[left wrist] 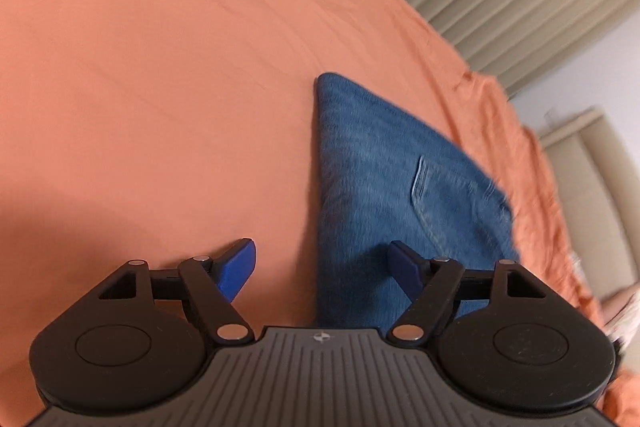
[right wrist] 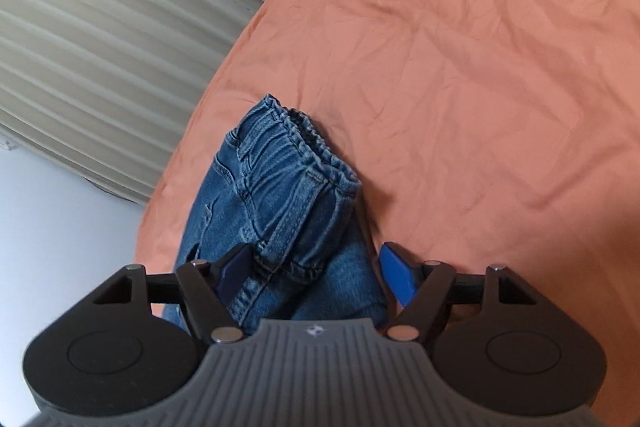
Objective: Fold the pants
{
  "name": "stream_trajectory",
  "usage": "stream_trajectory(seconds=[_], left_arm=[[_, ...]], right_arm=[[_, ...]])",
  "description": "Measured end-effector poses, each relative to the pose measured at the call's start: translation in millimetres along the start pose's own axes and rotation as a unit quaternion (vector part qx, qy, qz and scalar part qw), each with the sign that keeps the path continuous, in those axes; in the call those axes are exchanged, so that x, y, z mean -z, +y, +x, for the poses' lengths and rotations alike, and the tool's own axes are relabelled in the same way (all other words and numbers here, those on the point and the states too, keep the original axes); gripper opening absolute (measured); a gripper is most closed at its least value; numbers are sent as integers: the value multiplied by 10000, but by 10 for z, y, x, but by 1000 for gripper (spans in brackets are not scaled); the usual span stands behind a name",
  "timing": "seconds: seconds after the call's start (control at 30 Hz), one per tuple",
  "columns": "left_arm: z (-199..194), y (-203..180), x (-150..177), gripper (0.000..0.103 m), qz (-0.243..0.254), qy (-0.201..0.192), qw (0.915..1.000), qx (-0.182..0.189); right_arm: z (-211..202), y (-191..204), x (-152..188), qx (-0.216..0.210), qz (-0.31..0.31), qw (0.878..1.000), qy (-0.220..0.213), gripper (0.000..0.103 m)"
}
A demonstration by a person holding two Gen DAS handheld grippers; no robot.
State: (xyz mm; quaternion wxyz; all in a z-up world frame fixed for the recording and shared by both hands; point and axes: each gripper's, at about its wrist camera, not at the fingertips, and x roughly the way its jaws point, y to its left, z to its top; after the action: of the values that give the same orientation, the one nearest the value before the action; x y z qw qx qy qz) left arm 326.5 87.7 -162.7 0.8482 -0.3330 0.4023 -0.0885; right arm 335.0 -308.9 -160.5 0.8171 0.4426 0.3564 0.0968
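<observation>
Blue denim pants (left wrist: 384, 179) lie folded on an orange bedsheet (left wrist: 160, 67). In the left wrist view a folded corner points away, and a seam shows on the cloth. My left gripper (left wrist: 322, 263) stands open above the pants' left edge, one blue pad (left wrist: 240, 267) over the sheet, the other (left wrist: 404, 267) over denim, nothing pinched. In the right wrist view the pants (right wrist: 280, 195) show their elastic waistband (right wrist: 304, 147) folded on top. My right gripper (right wrist: 316, 273) is open and straddles the near end of the denim, its pads not pressing on it.
Beige pleated curtains (right wrist: 100, 39) hang beyond the bed's edge, with pale wall (right wrist: 60, 227) below them. A padded beige headboard (left wrist: 592, 163) stands at the right in the left wrist view. Wrinkled orange sheet (right wrist: 480, 67) spreads wide to the right of the pants.
</observation>
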Motion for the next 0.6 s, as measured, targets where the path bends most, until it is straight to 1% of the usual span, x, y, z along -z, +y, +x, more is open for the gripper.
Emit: stream_trajectory(seconds=[0.07,0.13,0.23,0.3,0.33,0.37,0.4,0.43,0.47,0.5,0.53,0.57,0.6], left_arm=[[100,44,-38,87,-191,-54,9995,235],[220,49,-87,85,-295,-61,9989,364],[366,19,-127,72,-267,-46,9985,468],[445,33,-152,55,-322,18,9979,555],[471,59,-160,50,-416,50,9971,641],[490,85,-169,43,-489,82,9964,692],[499,99,-180,38,-512,118,9959,739],[494,93,-187,35,-490,128,9959,745],[475,83,-183,29,-440,120,9962,747],[455,61,-182,24,-359,106,9966,734],[423,34,-181,21,-279,95,9971,697],[399,-8,-190,16,-206,92,9975,667],[378,-54,-210,15,-138,107,9980,614]], right_arm=[[43,-79,-26,-248,307,9992,42,70],[48,-132,-45,-423,564,9975,3,69],[110,-183,-51,-482,637,9968,70,61],[138,-183,-39,-488,585,9970,121,58],[164,-187,-34,-495,569,9971,141,56],[185,-196,-30,-510,585,9969,158,55],[223,-194,-40,-532,599,9966,171,53],[237,-194,-42,-528,588,9967,173,48],[243,-187,-40,-527,547,9970,171,42],[274,-185,-52,-520,511,9972,157,38],[264,-169,-40,-525,465,9975,126,34],[250,-151,-33,-540,403,9977,104,31],[231,-130,-29,-527,339,9980,87,30]])
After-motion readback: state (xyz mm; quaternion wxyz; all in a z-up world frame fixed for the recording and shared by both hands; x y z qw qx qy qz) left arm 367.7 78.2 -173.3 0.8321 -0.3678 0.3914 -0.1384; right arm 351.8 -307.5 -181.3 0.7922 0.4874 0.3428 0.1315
